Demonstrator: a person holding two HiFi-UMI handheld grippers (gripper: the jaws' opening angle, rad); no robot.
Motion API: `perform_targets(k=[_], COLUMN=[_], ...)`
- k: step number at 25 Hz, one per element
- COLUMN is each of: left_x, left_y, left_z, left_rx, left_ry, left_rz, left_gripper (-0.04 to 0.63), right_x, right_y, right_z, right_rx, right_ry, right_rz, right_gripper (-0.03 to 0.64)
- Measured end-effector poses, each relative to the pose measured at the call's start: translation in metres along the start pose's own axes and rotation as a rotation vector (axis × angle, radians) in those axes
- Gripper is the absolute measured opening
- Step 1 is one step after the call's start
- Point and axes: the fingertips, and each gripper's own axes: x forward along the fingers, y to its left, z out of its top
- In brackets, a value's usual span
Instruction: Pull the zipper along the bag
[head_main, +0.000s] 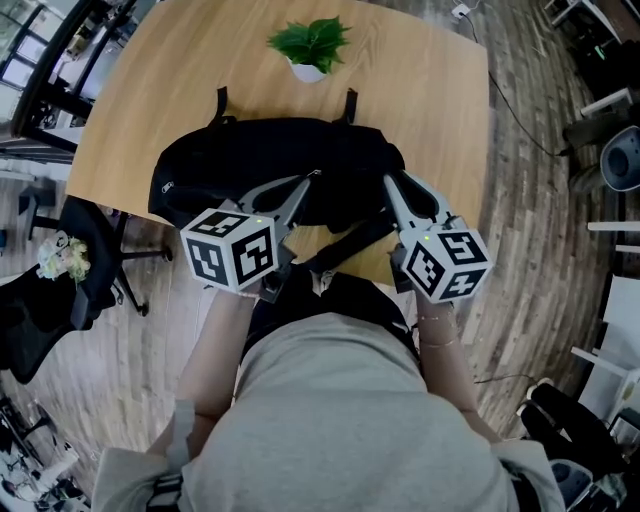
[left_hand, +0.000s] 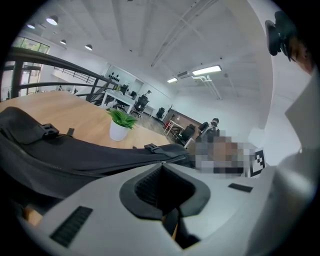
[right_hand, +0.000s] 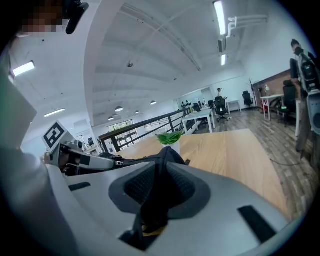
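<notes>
The bag (head_main: 270, 160) lies on the tabletop (head_main: 420, 90) along its near edge. The potted plant (head_main: 310, 45) stands behind it, near the far edge. My left tool (head_main: 312, 178) and right tool (head_main: 388, 180) meet the bag's near side, left and right.

Tabletop (head_main: 430, 100): light wood, rounded corners. Floor (head_main: 530, 190): grey-brown wood planks. Potted plant (head_main: 310, 45), white pot, stands at far edge, approx. centre. Black office chair (head_main: 95, 275) on castors, left of tabletop, near side. Ceiling (right_hand: 150, 55): white, high, w/ strip lights (right_hand: 219, 17) and round downlights (left_hand: 52, 20), all lit. Dark railing (right_hand: 142, 126) runs beyond far side. Further back: white desks (right_hand: 200, 116) w/ more chairs. Walls white, exc. brown wall section (right_hand: 272, 82) at right.
</notes>
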Motion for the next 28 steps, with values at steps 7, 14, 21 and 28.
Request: perform_targets(k=[7, 14, 21, 28], left_x=[-0.022, -0.045, -0.060, -0.059], left_y=[0.022, 0.045, 0.068, 0.067], left_z=[0.008, 0.012, 0.021, 0.019], left_rx=[0.004, 0.011, 0.098, 0.141], left_ry=[-0.034, -0.063, -0.067, -0.054], left_rz=[0.064, 0.106, 0.162, 0.150], left_gripper=[0.017, 0.017, 0.018, 0.017], right_x=[0.002, 0.000, 0.003, 0.001], right_y=[-0.002, -0.006, -0.009, -0.009], right_z=[0.000, 0.001, 0.000, 0.011], right_rx=[0.008, 0.013, 0.015, -0.026], right_ry=[-0.004, -0.018, -0.030, -0.053], right_rz=[-0.023, -0.091, -0.155, -0.243], right_gripper=[0.080, 0.080, 0.081, 0.087])
